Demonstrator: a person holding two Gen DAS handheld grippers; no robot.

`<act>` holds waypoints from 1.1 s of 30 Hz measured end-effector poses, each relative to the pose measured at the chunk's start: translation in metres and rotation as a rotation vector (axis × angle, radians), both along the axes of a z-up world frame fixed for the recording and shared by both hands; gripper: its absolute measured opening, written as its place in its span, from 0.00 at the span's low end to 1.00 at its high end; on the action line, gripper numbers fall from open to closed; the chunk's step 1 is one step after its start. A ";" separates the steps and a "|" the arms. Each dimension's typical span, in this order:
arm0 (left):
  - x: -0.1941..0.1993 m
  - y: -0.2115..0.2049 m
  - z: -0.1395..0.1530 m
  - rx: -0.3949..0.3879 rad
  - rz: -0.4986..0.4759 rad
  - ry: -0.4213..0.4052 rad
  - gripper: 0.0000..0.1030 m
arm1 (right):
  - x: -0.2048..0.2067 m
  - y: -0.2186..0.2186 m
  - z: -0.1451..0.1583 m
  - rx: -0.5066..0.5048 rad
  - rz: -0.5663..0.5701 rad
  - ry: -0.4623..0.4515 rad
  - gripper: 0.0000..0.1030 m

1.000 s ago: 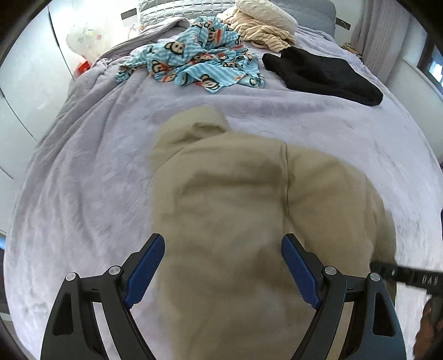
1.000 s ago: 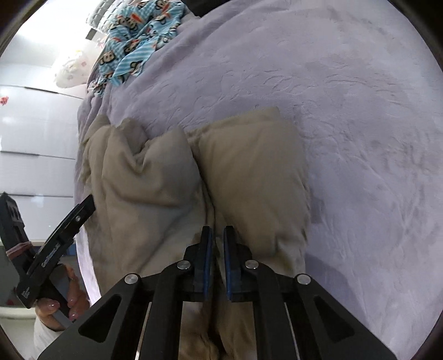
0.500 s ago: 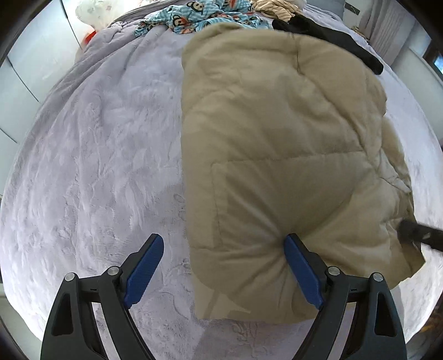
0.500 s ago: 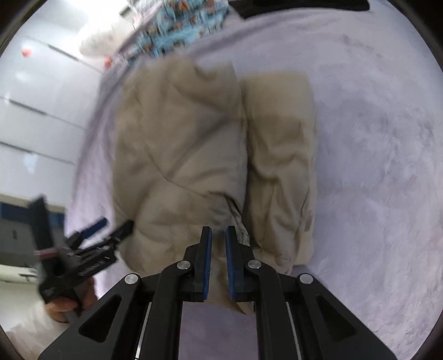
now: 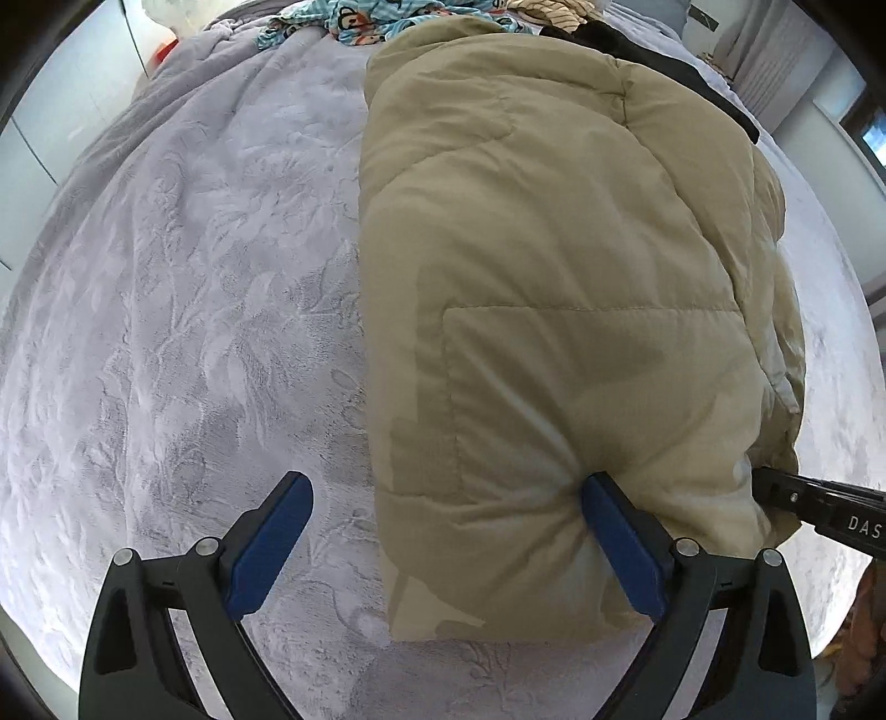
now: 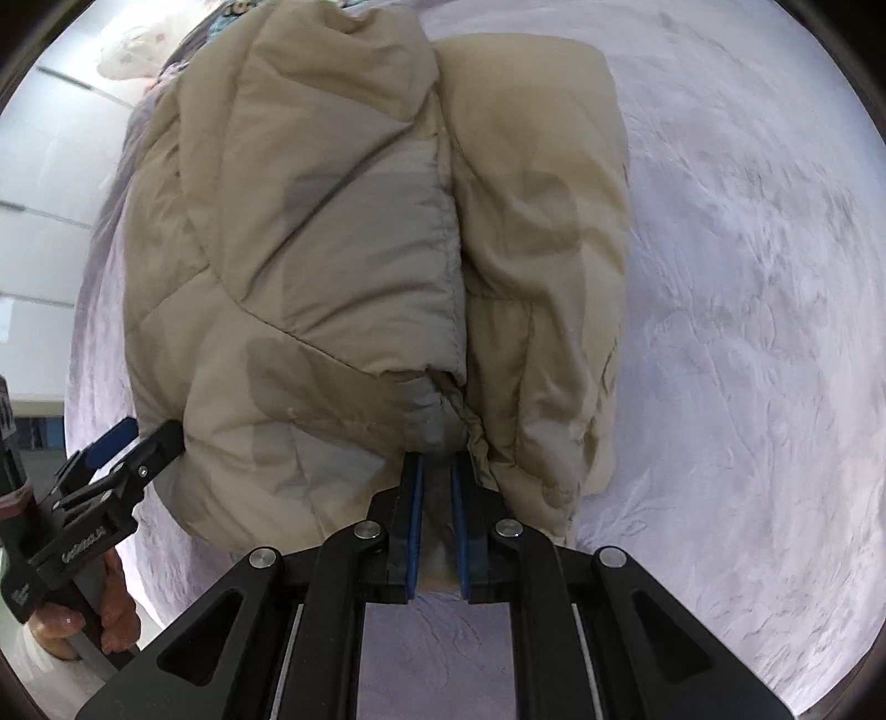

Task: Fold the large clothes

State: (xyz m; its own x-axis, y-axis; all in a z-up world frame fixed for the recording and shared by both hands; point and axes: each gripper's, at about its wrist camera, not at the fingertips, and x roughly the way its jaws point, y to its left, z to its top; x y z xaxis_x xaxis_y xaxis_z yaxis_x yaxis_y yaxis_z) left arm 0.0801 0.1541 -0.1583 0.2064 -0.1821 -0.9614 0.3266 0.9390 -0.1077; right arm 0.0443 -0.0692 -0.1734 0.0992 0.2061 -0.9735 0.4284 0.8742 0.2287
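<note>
A tan padded jacket (image 5: 554,310) lies folded in a thick bundle on the lilac bedspread (image 5: 194,310). My left gripper (image 5: 443,531) is open, its jaws spread wide around the bundle's near left corner, the right finger (image 5: 620,537) pressed into the fabric. My right gripper (image 6: 437,498) is shut on a fold of the jacket (image 6: 332,249) at its near edge. The right gripper also shows in the left wrist view (image 5: 825,509), at the jacket's right corner. The left gripper also shows in the right wrist view (image 6: 127,448), by the bundle's left corner.
At the far end of the bed lie a blue monkey-print cloth (image 5: 387,16), a striped beige garment (image 5: 554,11) and a black garment (image 5: 664,61). White wardrobe doors (image 6: 39,183) stand to the left of the bed. The bedspread (image 6: 747,332) extends right of the jacket.
The jacket has been folded over into a thick bundle and lowered onto the bed. Both grippers came closer to its near edge; the right one stays clamped on it.
</note>
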 end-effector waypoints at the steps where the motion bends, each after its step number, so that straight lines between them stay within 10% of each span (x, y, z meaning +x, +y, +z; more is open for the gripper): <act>1: 0.000 0.000 0.000 -0.002 -0.002 0.001 0.96 | 0.000 0.001 0.000 -0.005 -0.009 0.002 0.11; 19: -0.007 0.004 0.008 0.065 0.008 0.002 1.00 | -0.031 0.008 0.028 -0.007 -0.040 0.000 0.11; 23: -0.009 0.003 0.007 0.087 0.048 0.021 1.00 | -0.026 -0.001 0.060 -0.018 -0.025 -0.142 0.12; 24: -0.009 0.000 0.006 0.099 0.046 0.016 1.00 | -0.020 -0.003 0.068 -0.024 -0.020 -0.175 0.15; 26: -0.009 -0.005 0.004 0.125 0.036 0.007 1.00 | 0.003 -0.012 0.083 -0.013 -0.012 -0.244 0.69; 27: -0.009 -0.007 0.003 0.130 0.035 0.006 1.00 | 0.013 -0.015 0.087 -0.005 -0.017 -0.268 0.77; 33: -0.003 -0.006 0.001 0.111 0.046 0.030 1.00 | 0.076 -0.053 0.072 0.034 -0.129 -0.317 0.74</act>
State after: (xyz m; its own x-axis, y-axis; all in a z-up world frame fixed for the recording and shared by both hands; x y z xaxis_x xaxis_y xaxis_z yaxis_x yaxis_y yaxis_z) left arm 0.0767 0.1482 -0.1576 0.1828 -0.0655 -0.9810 0.2810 0.9596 -0.0117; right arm 0.1203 -0.1224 -0.1013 0.4229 0.2043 -0.8828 0.4378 0.8069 0.3965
